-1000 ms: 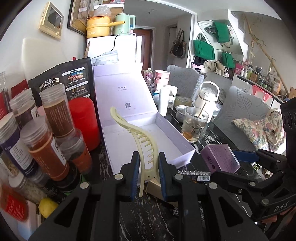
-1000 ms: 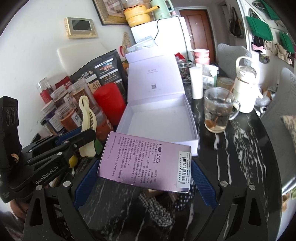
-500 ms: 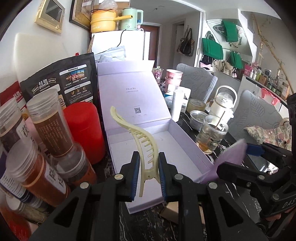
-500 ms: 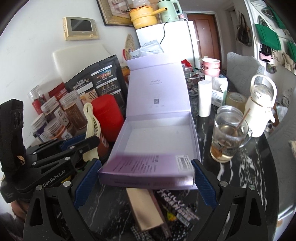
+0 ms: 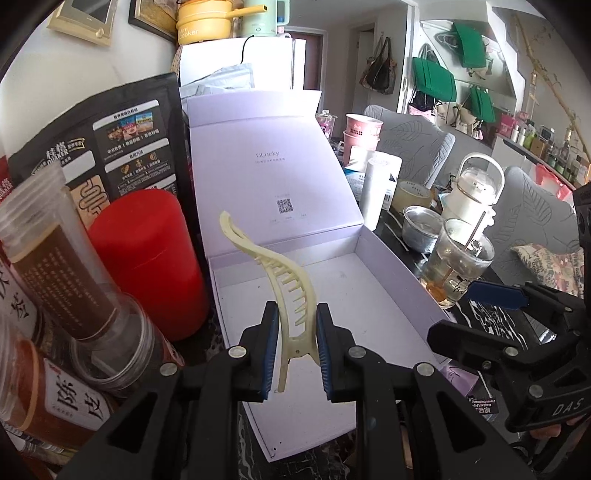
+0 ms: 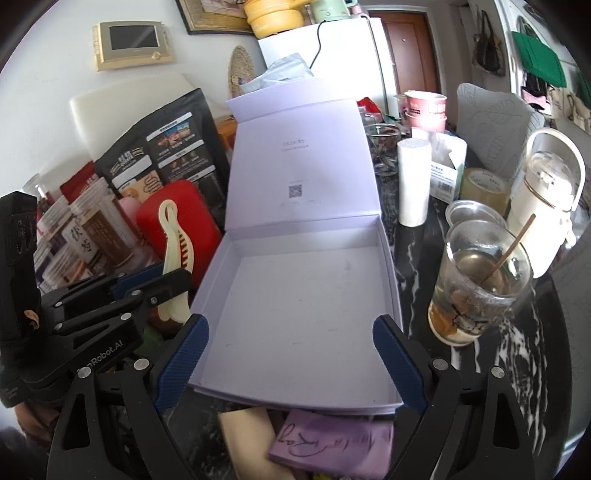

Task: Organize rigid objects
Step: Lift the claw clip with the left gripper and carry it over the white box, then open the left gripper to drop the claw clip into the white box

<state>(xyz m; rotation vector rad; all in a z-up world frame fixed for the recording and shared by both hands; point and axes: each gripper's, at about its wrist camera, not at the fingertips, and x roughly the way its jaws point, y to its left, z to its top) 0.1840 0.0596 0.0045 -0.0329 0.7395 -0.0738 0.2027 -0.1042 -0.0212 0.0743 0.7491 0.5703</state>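
Left gripper [image 5: 294,349] clenched on the hinge end of a cream hair claw clip [image 5: 282,286], which stands nearly upright and curves away over the near left part of the open lavender box [image 6: 384,254]; right gripper [image 6: 291,354] released, jaws spread wide and holding nothing, poised at the box's near wall; a small purple carton [image 6: 332,441] lies on the black marble table [image 6: 524,354] just below the right gripper, outside the box.

Hazards, as judged: the clip is pinched only at its narrow spring end, so it could pivot or spring out of the pads on release and fall outside the box wall; the red canister [image 5: 147,258] and the leaning spice jars [image 5: 66,258] stand just beside the left gripper, and a sideways sweep could topple them; the glass mug [image 6: 480,280] of liquid with a stirrer sits near the box's right wall, where the right gripper could knock it; the two grippers are near each other and may collide.

Legible writing: "uLucky" above a QR code on the box lid [image 5: 273,173]; "QUAKER" on the black pouch [image 5: 122,140]; "Cooker" on the yellow pot [image 5: 207,22]; "GenRobot.AI" partly readable on the left gripper's body; "DAS" on the right gripper's body; jar labels in Chinese characters.
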